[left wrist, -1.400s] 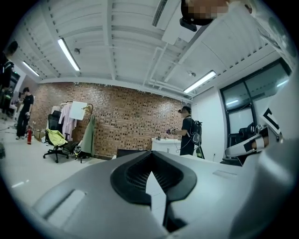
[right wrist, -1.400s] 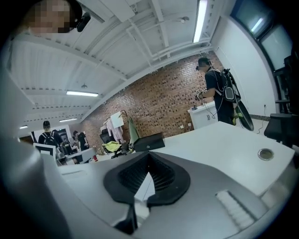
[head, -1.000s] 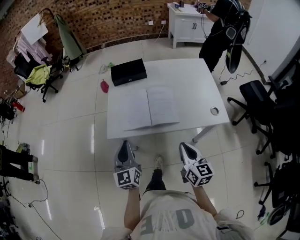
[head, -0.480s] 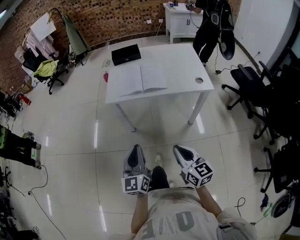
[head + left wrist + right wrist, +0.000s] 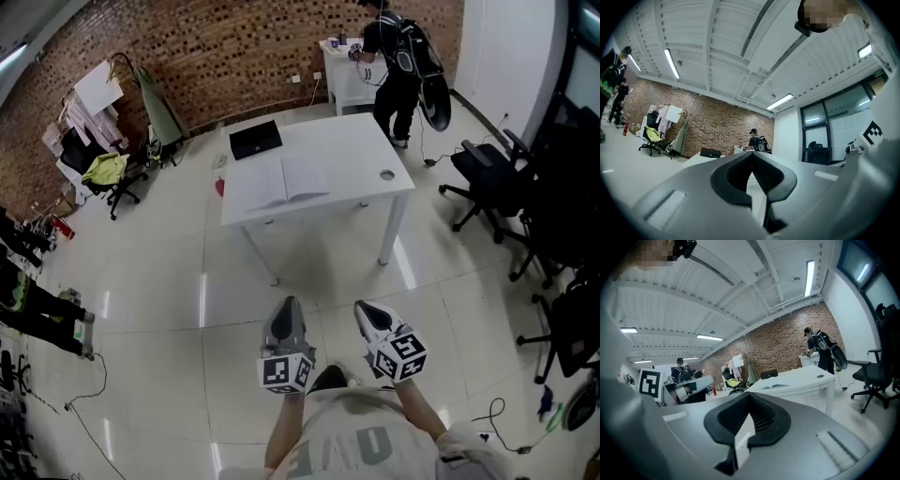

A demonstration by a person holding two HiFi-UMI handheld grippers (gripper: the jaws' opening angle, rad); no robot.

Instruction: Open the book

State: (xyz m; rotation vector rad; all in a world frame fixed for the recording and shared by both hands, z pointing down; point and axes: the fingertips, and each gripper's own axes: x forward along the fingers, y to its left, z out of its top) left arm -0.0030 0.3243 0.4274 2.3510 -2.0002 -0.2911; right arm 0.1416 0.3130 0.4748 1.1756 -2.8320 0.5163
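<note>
The book lies open and flat on the white table, pale pages up; in the right gripper view the book shows low on the tabletop. My left gripper and right gripper hang side by side over the floor, well short of the table, both shut with nothing between the jaws. In each gripper view the jaws meet at the tips: left gripper, right gripper.
A black box sits at the table's far left corner, a small round thing near its right edge. Office chairs stand at right. A person stands at a white cabinet behind the table. Clutter and chairs line the left.
Both grippers have drawn back from the table's front edge together. The table and open book now lie much farther away. The book has not moved on the table.
</note>
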